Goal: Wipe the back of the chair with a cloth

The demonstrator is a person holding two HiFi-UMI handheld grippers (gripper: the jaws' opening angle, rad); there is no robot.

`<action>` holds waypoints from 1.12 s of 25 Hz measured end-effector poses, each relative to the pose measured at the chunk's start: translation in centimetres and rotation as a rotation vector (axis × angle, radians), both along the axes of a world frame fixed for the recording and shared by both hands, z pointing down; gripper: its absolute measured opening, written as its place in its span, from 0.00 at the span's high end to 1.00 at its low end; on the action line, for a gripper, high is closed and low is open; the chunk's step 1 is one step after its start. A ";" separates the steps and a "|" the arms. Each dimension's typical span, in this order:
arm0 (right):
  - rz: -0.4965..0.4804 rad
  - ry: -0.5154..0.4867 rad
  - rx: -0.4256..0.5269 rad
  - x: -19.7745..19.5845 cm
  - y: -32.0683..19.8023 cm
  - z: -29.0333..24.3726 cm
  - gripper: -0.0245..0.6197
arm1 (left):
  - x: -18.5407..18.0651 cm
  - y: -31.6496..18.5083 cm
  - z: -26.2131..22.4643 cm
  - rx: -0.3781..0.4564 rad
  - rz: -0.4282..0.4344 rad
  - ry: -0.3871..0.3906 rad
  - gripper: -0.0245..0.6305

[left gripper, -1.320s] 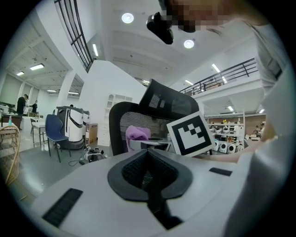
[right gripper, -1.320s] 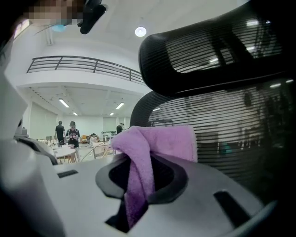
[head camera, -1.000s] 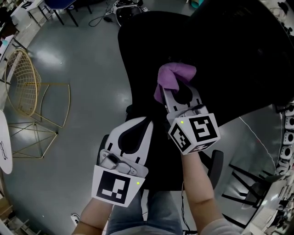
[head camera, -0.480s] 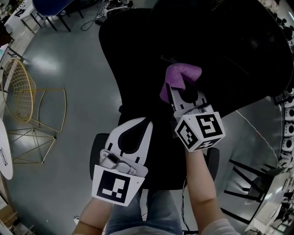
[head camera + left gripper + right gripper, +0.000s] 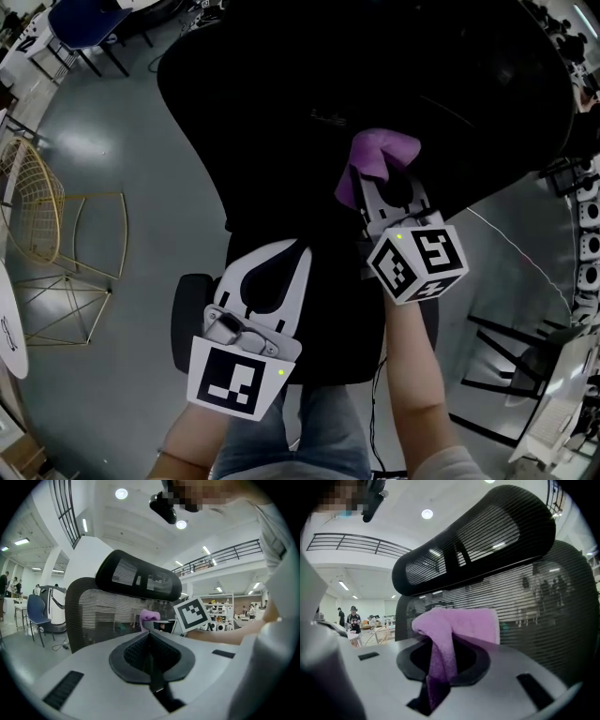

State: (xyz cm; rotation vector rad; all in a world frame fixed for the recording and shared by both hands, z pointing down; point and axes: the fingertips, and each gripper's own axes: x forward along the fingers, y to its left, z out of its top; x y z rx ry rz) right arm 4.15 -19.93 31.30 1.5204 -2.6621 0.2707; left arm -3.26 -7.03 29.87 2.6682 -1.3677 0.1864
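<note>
Two grippers work at a black mesh office chair. The R gripper (image 5: 379,180), jaws clamped on a purple cloth (image 5: 382,150), holds the wad up at the chair back (image 5: 281,122), just below the headrest (image 5: 450,66). Whether the cloth touches the mesh can't be told for sure. The L gripper (image 5: 281,255), jaws together w/ nothing between them, hangs lower and nearer the person, by the back's lower part.

Judged step: a wiping pass over the mesh. To do it well:
- keep the cloth's loose fold, not the hard jaw tips, on the mesh
- press lightly, since mesh gives
- run long overlapping strokes, incl. the frame edge
- the L gripper could steady the chair vs. swivel

Pose: the R forearm reaches forward from lower right, marker cube facing the head camera. The L forearm comes in from bottom centre, w/ the gripper aimed at the back.
</note>
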 end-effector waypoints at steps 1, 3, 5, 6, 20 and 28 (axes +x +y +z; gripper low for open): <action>0.006 0.000 0.000 0.5 0.0 0.0 0.86 | 0.4 0.0 0.0 0.001 0.005 -0.001 0.95; 0.017 0.002 0.000 1.5 0.0 0.1 0.86 | 1.0 0.1 0.1 0.002 0.014 -0.003 0.95; 0.028 0.005 0.000 2.4 0.0 0.2 0.86 | 1.5 0.2 0.2 0.000 0.017 -0.001 0.95; 0.033 0.006 0.001 2.9 0.1 0.2 0.86 | 1.8 0.2 0.2 0.000 0.019 0.001 0.95; 0.124 0.018 -0.002 10.7 0.9 0.2 0.86 | 6.6 0.8 0.1 -0.005 0.066 0.009 0.95; 0.181 0.026 -0.016 15.2 1.6 0.5 0.86 | 9.1 1.2 -0.1 -0.002 0.096 0.017 0.95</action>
